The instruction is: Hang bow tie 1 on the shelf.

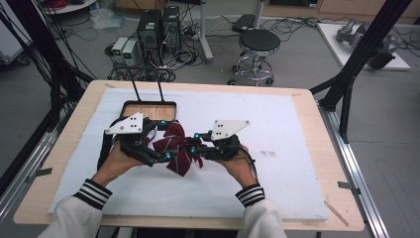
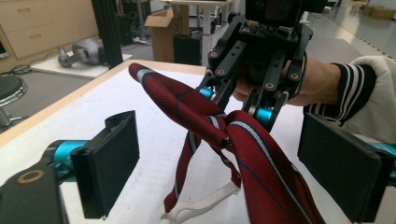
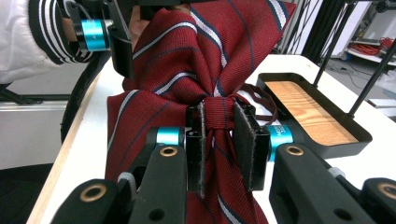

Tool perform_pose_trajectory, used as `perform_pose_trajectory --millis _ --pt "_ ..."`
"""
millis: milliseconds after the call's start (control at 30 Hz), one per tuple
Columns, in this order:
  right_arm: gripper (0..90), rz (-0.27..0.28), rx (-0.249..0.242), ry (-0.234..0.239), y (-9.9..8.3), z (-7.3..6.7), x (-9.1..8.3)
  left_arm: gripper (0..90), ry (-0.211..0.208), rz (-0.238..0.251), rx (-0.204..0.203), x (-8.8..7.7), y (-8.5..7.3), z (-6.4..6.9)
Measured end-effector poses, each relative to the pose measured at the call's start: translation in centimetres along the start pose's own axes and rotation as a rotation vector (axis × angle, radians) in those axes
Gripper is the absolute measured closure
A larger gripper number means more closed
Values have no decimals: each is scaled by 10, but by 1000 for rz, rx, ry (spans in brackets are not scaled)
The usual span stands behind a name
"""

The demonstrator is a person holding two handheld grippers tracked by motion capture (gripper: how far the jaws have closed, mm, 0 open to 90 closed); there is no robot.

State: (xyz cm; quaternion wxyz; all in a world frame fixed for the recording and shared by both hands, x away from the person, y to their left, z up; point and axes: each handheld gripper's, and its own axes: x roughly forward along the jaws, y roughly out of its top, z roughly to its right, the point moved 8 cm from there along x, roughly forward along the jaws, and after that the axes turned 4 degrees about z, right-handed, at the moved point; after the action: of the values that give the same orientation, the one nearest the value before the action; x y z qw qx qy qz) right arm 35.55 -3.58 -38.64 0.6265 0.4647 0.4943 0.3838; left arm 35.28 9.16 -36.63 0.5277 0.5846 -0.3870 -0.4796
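A dark red bow tie (image 1: 174, 148) with white and navy stripes hangs between my two grippers above the white mat. My right gripper (image 3: 218, 144) is shut on the tie's centre knot (image 3: 220, 114), with both pads pressed against it. In the left gripper view the right gripper (image 2: 236, 116) holds that knot from the far side. My left gripper (image 2: 229, 168) is open, its pads wide apart on either side of one wing of the bow tie (image 2: 266, 163). The tie's thin strap and white plastic clasp (image 2: 201, 205) dangle down to the mat.
A black tray (image 1: 125, 106) with a wooden floor and two upright rods sits just behind the grippers on the white foam mat (image 1: 257, 178), which covers most of the wooden table. A stool (image 1: 258, 42) and computers stand on the floor beyond.
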Motion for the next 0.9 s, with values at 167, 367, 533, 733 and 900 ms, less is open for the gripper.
perform_pose_trajectory --millis 167,367,533,733,900 --pt "754 6 -1 11 1 -2 0 218 -11 -17 8 4 -1 0" --pt "753 6 -5 16 1 -3 0 318 -26 -19 18 4 0 -2" --pt "753 6 -6 18 1 -2 0 427 -32 -34 22 4 -2 -2" --pt "753 -1 -23 14 0 -2 2 587 -47 -53 25 6 -3 -1" --pt "752 -8 -15 13 -1 -2 1 692 -44 -52 27 4 -2 0"
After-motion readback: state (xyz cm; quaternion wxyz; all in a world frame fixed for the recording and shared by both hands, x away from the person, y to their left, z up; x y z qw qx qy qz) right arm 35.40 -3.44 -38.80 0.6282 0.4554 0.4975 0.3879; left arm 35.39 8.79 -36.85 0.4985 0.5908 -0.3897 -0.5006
